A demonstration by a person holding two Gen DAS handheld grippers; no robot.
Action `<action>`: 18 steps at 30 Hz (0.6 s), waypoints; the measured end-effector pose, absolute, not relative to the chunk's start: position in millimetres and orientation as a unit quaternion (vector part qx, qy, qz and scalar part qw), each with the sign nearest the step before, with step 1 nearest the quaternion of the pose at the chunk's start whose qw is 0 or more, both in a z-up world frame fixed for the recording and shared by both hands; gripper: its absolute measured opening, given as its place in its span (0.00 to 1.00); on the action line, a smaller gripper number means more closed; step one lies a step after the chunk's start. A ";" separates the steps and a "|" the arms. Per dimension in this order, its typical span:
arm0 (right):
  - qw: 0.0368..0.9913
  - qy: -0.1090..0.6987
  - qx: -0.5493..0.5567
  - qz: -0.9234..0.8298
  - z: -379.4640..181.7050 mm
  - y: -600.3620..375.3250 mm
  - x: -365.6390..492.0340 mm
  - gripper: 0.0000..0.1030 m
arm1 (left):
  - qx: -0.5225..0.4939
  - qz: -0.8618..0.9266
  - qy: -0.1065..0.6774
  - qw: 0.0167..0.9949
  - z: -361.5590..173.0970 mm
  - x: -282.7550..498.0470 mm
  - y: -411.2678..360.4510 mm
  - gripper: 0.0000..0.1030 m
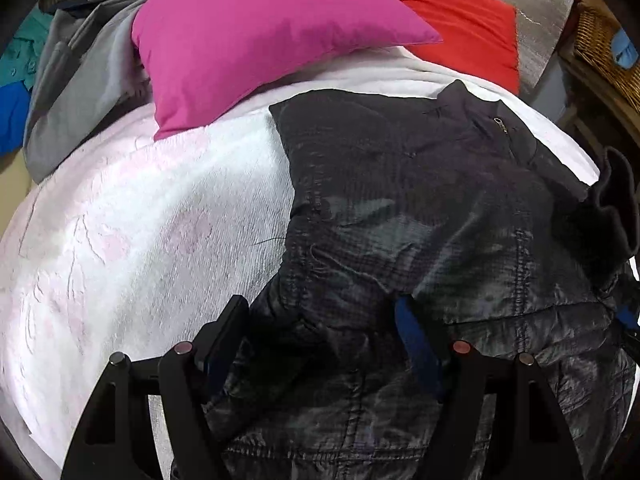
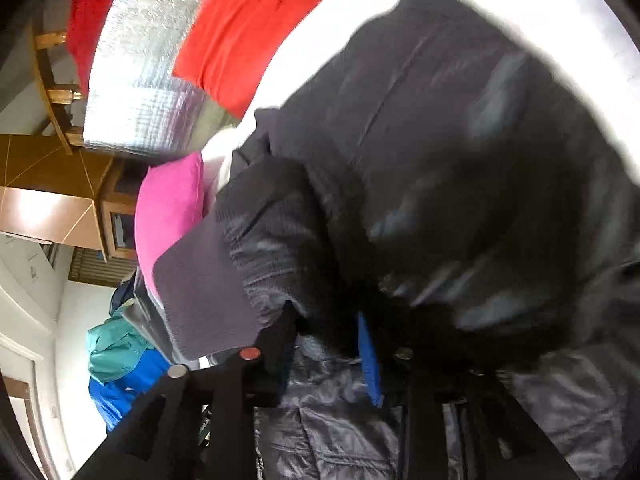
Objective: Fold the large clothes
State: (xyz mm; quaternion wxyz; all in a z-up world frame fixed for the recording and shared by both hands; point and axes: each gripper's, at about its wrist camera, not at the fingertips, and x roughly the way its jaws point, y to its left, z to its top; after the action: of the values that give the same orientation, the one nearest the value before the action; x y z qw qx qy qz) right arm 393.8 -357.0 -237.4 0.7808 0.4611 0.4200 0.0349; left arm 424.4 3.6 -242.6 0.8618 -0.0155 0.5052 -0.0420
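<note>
Left gripper [image 1: 320,340]: nearest in the left view; black fingers with blue pads, jaws standing wide over a bunched fold of jacket; whether the pads press the cloth cannot be told.
Right gripper [image 2: 326,356]: nearest in the right view, rolled well to one side; jaws part open, the sleeve hanging across them; grip not certain, frame blurred.
Jacket [image 1: 420,208]: black quilted shell, glossy, stitched in a small grid, soft and puffy; lies front up on the right half of the bed, zip and stand collar at the far end; ribbed knit cuff [image 2: 204,280], matte grey.
Progress, judged: early; the body lies spread and fairly flat, one sleeve lifted toward the body; sleeves, sides and the final halving appear left to do.
Blanket [image 1: 140,220]: white-pink, fleecy, faintly embossed; covers the bed.
Pillow [image 1: 248,36]: magenta, smooth, plump, square; beyond the jacket.
Cushion [image 1: 464,24]: red, flat; farthest, against a silvery quilted backing.
</note>
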 end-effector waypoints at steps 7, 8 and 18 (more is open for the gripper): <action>0.912 0.331 0.237 0.039 -163.1 -301.2 377.8 0.81 | -0.016 -0.035 0.509 0.860 -247.5 428.6 3.5 0.75; 0.915 0.337 0.216 0.046 -164.2 -289.6 381.0 0.82 | -0.016 -0.035 0.509 0.860 -247.5 428.3 2.9 0.75; 0.909 0.416 -0.007 0.006 -208.1 -205.7 420.5 0.85 | 0.007 -0.035 0.494 0.869 -247.1 421.1 0.5 0.76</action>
State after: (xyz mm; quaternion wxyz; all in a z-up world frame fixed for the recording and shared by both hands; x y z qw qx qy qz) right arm 420.5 -205.7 -208.1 0.9091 -0.0069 0.4164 0.0056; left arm 421.1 0.5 -247.1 0.8687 0.0065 0.4941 -0.0352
